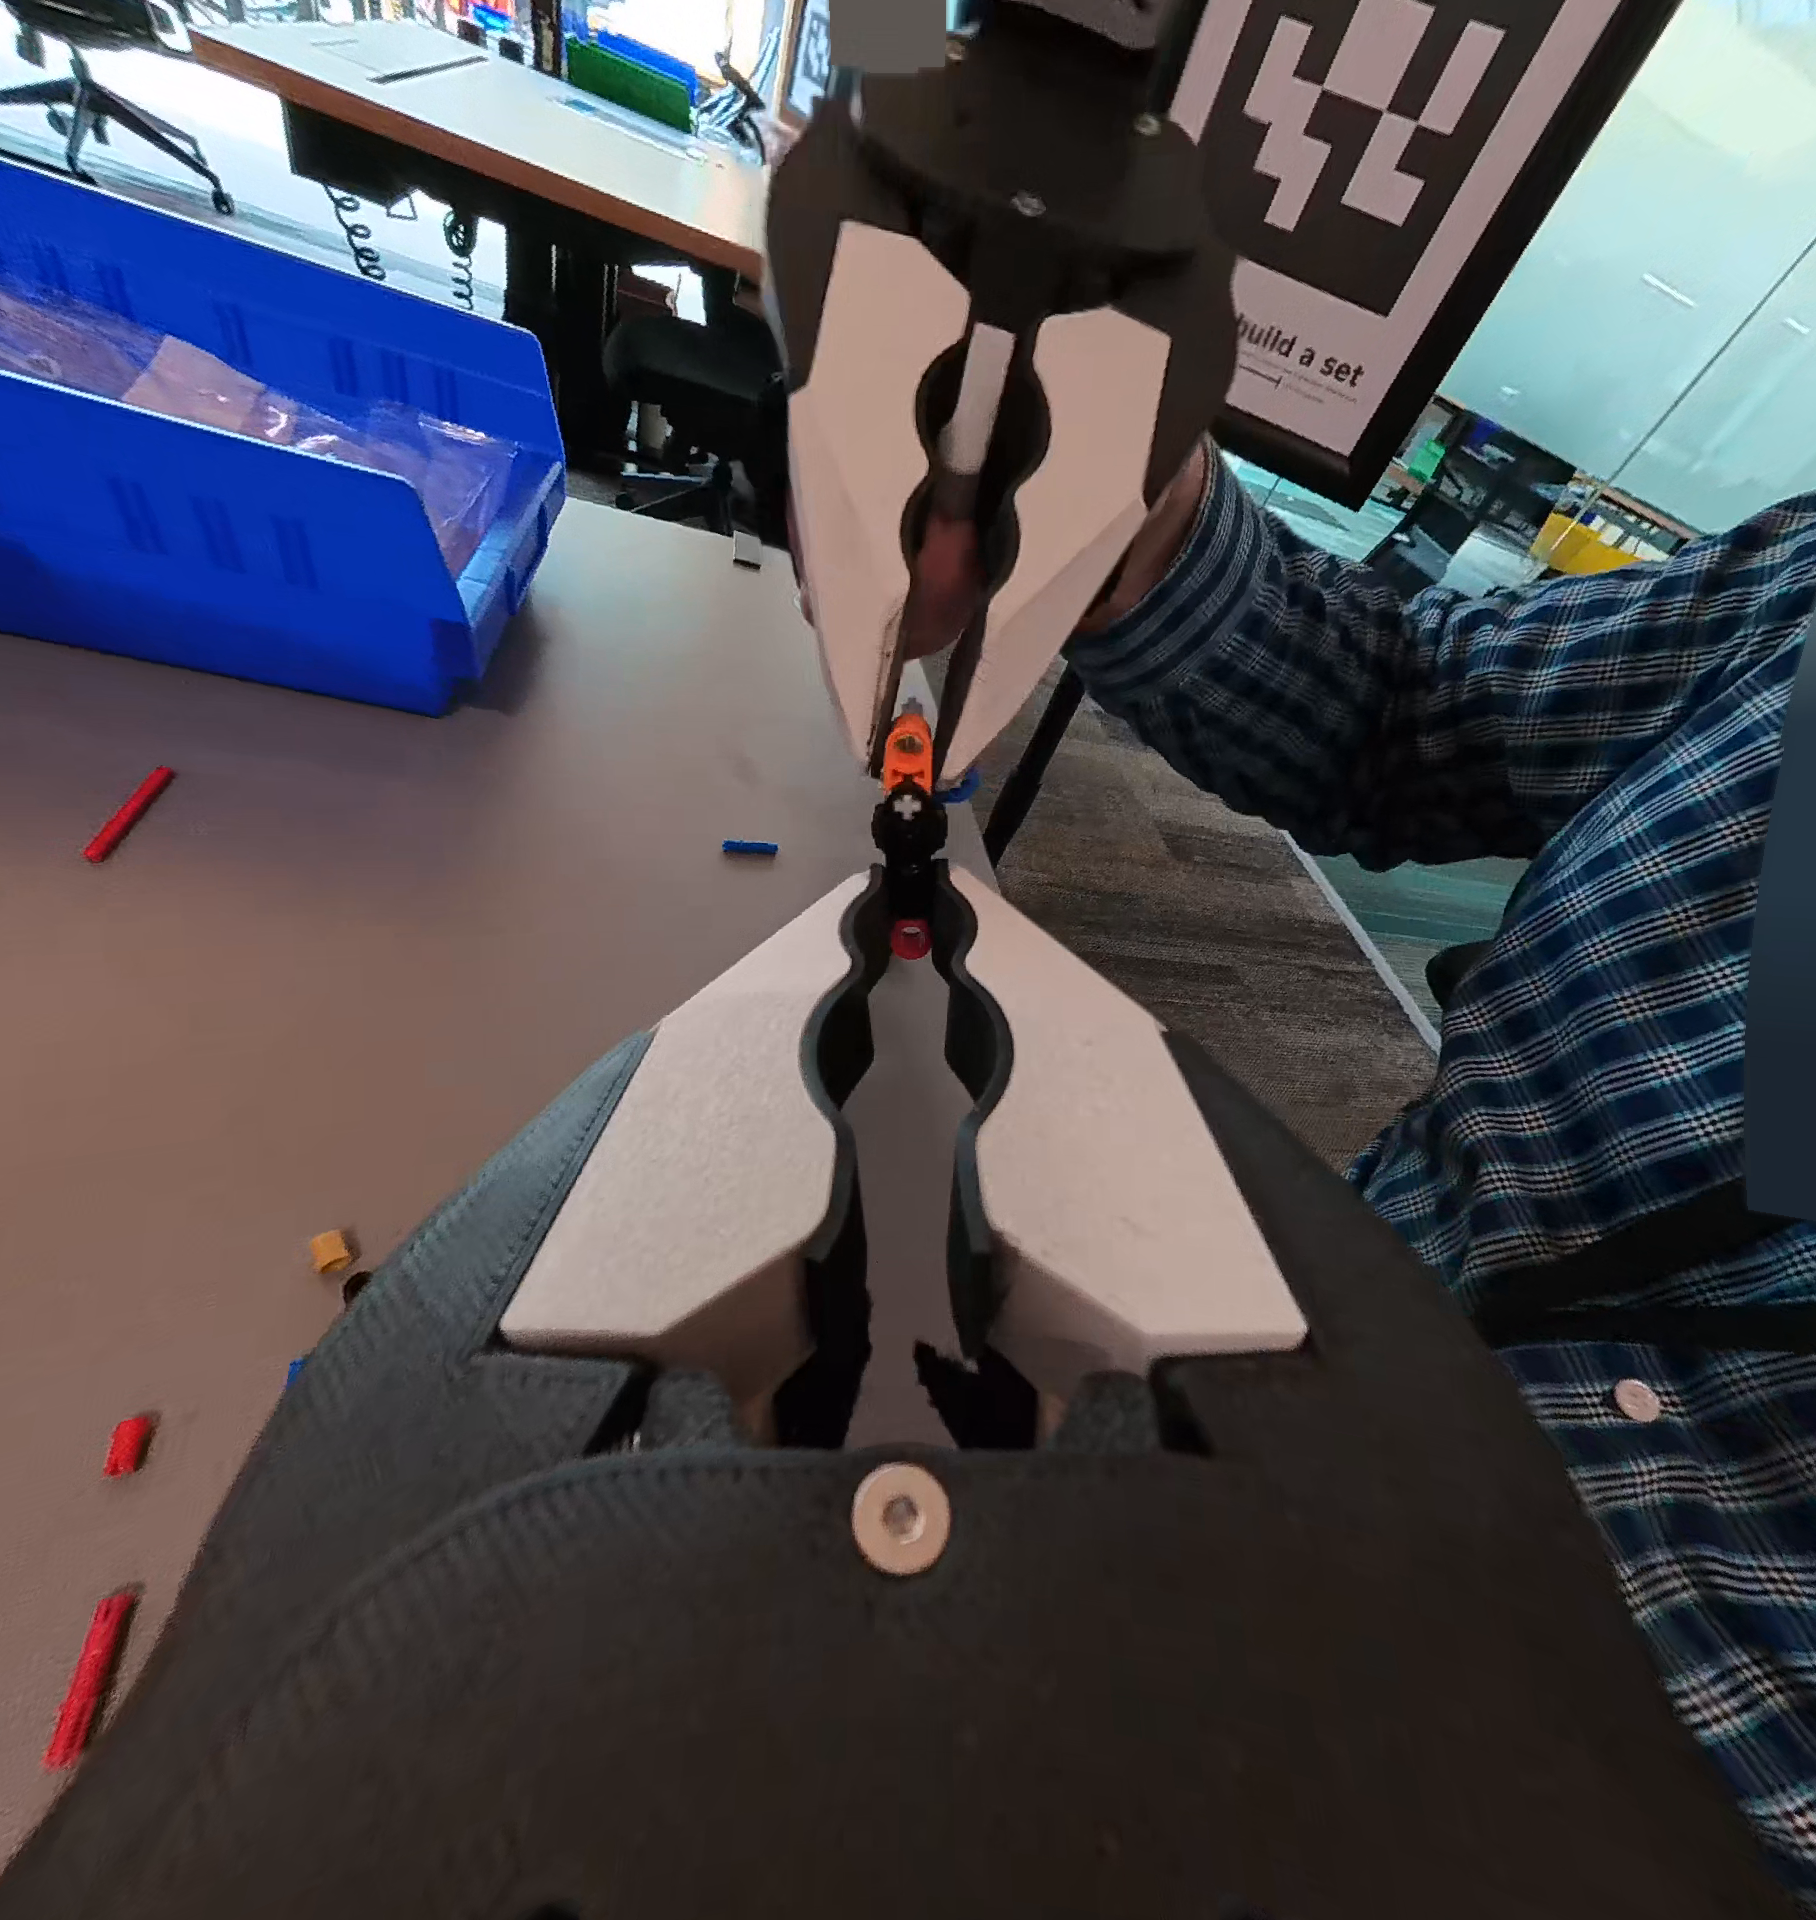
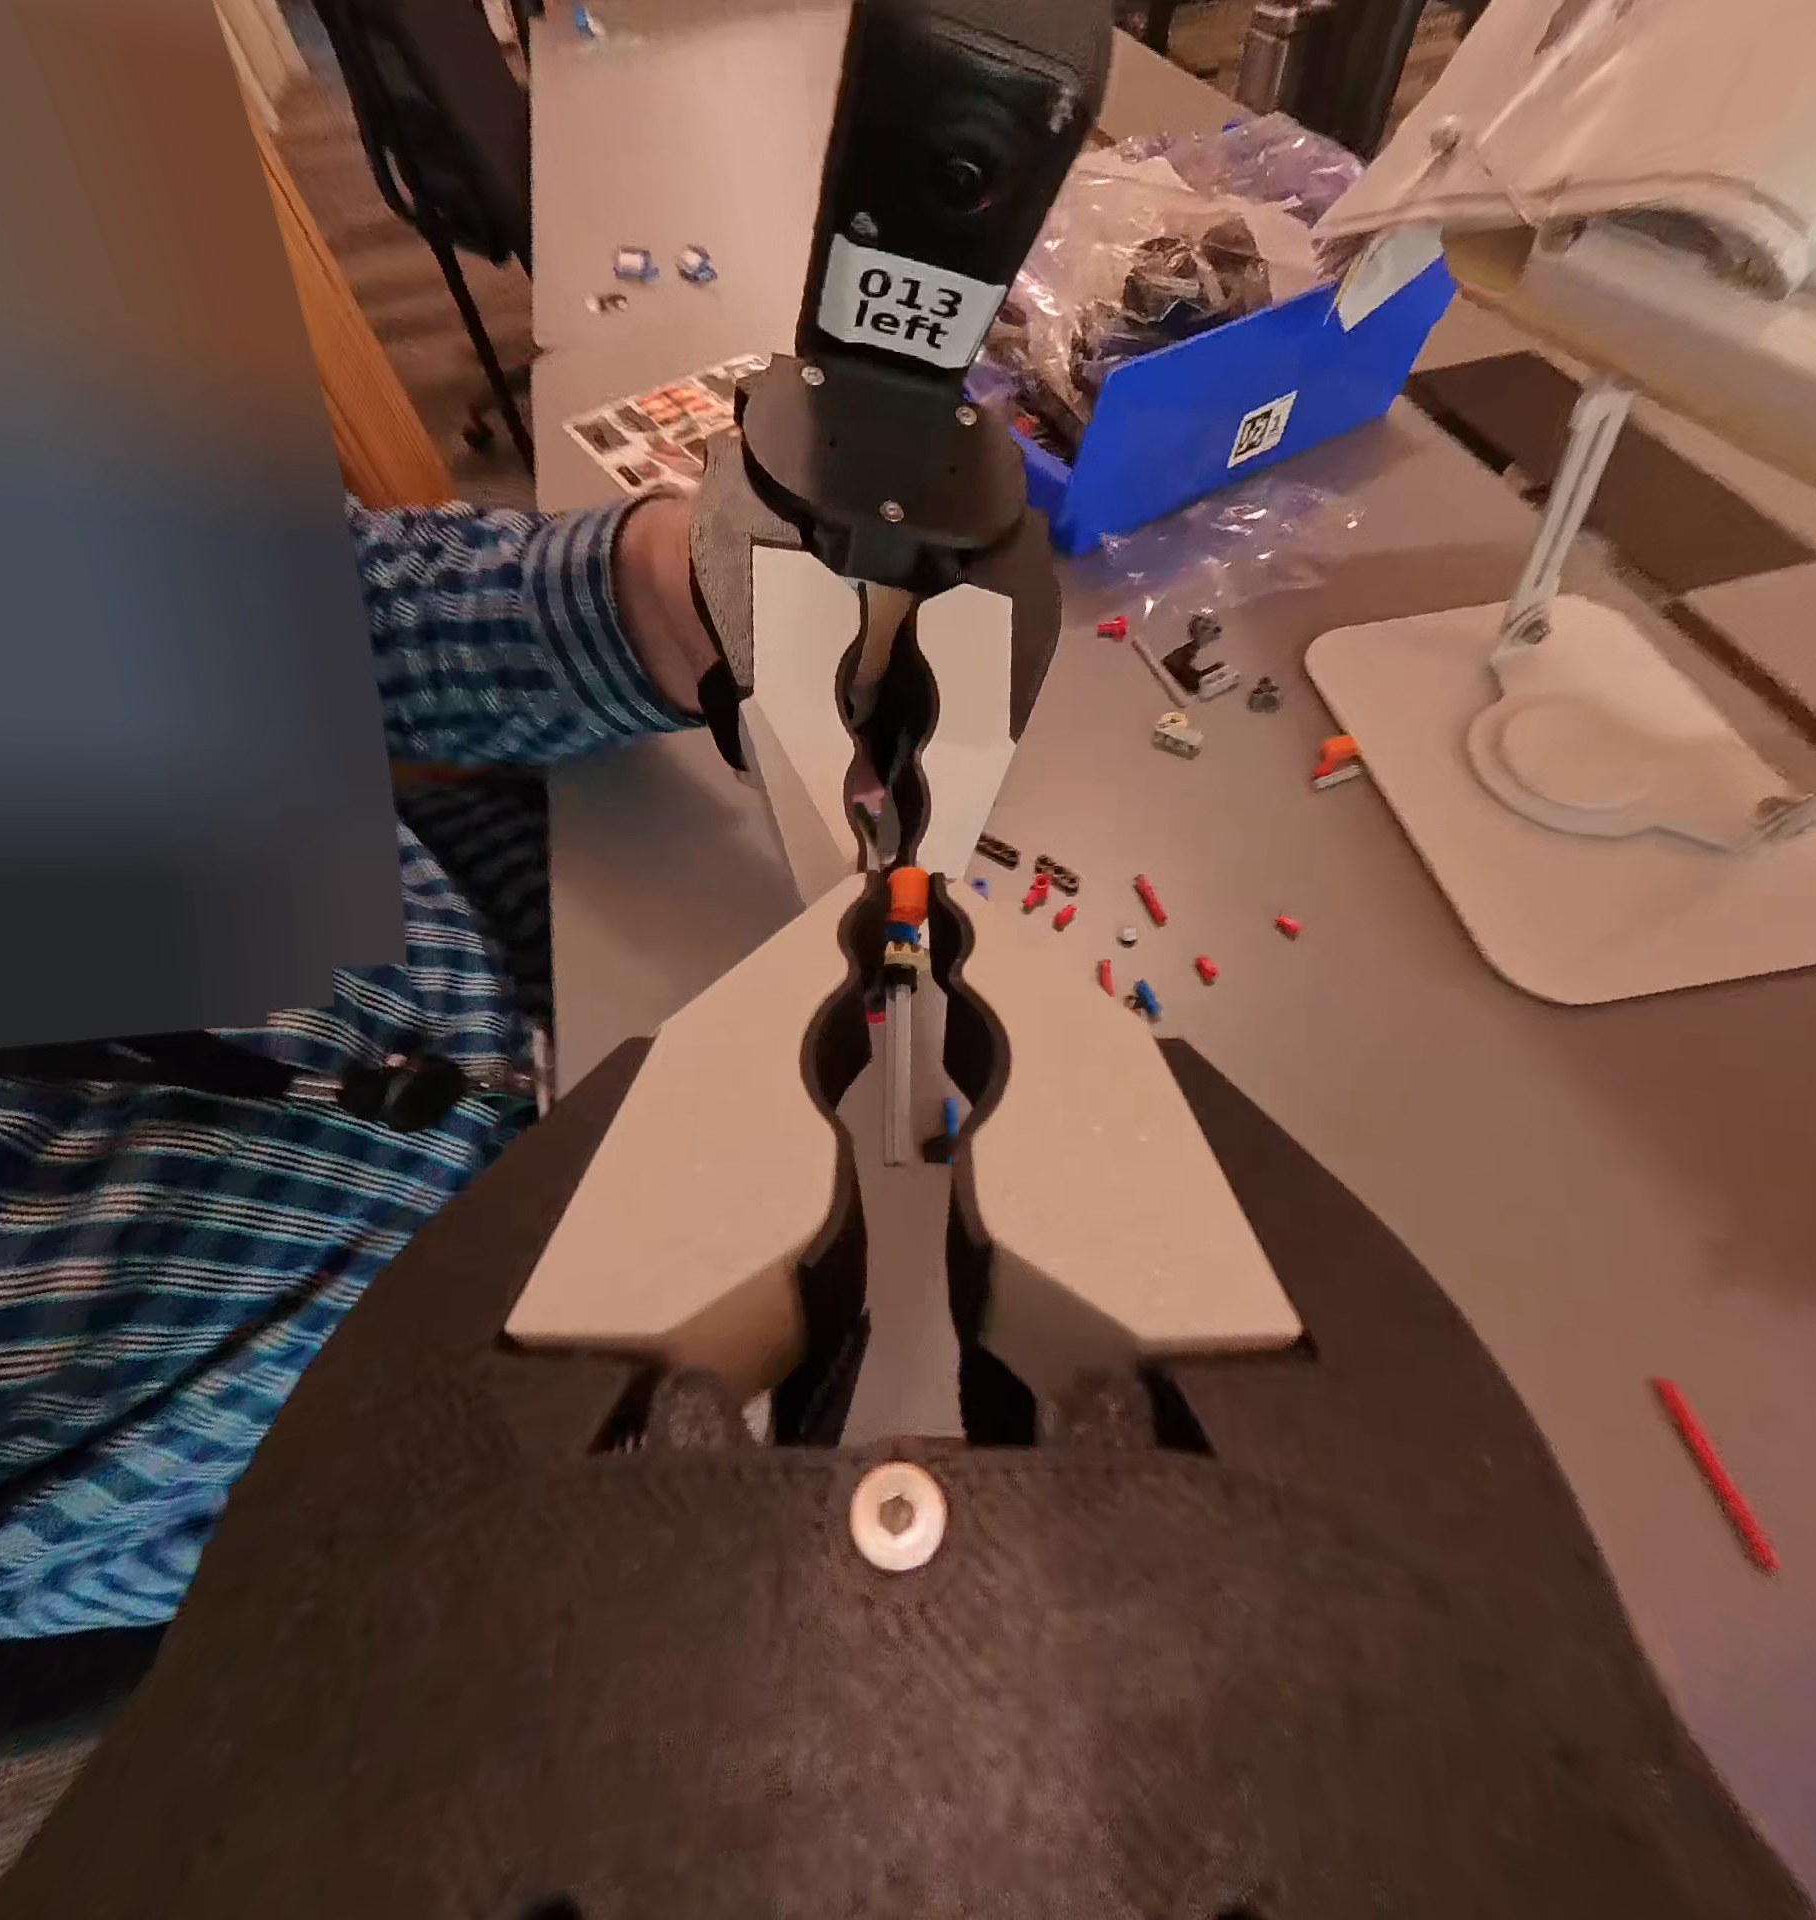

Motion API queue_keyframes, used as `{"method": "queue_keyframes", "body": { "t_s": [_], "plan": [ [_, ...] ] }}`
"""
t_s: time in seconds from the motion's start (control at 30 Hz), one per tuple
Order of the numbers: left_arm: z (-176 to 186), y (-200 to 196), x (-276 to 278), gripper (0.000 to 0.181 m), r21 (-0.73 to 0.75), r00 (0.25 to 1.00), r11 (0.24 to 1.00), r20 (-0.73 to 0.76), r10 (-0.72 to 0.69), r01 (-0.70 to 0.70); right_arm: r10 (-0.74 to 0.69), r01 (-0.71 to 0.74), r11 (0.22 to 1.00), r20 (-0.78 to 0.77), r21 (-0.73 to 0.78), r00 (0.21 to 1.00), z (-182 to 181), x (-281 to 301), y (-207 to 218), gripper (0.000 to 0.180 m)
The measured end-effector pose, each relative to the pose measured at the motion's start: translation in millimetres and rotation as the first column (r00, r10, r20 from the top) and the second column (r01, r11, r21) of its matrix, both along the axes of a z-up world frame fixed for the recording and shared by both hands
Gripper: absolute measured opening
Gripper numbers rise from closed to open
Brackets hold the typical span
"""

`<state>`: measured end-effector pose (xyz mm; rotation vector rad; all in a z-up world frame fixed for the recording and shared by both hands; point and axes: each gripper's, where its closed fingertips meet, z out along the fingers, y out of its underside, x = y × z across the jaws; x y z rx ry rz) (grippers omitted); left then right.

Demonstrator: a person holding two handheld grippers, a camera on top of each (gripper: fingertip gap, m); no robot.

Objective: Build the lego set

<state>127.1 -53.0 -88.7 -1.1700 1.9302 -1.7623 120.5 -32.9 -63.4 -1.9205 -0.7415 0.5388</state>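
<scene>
Fingers of the left gripper [image 1: 909, 883] clamp the black end of a small black-orange-grey lego pin assembly [image 1: 909, 805] at frame centre, clear of the brown counter [image 1: 364, 987]; the right gripper [image 2: 899, 883] clenches its orange end. Build judged early: red, blue and black loose lego pieces [image 2: 1143, 935] lie scattered centre right, unassembled.

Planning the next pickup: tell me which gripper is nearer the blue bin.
Left. The left gripper works beside the blue bin, over the table's edge; the right gripper comes in from the side away from it.
</scene>
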Motion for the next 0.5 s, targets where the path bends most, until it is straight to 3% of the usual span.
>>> {"method": "queue_keyframes", "body": {
  "t_s": [0.1, 0.27, 0.5],
  "plan": [
    [1.3, 4.2, 2.4, 0.006, -0.018, 1.0, 1.0, -0.013, 0.022, -0.022, -0.055, 0.036, 0.994, 0.182, 0.106, 0.982, 1.1, 2.1, 3.5, 0.005],
    [4.6, 8.2, 4.8, 0.006, -0.063, 0.999, 0.997, -0.029, 0.042, -0.044, -0.203, 0.046, 0.94, 0.445, 0.337, 0.872, 4.7, 3.7, 6.9, 0.005],
    [2.5, 7.0, 5.4, 0.007, -0.053, 0.998, 0.997, -0.036, 0.048, -0.05, -0.334, -0.027, 0.866, 0.619, 0.499, 0.711, 4.3, 3.7, 5.3, 0.005]
  ]
}}
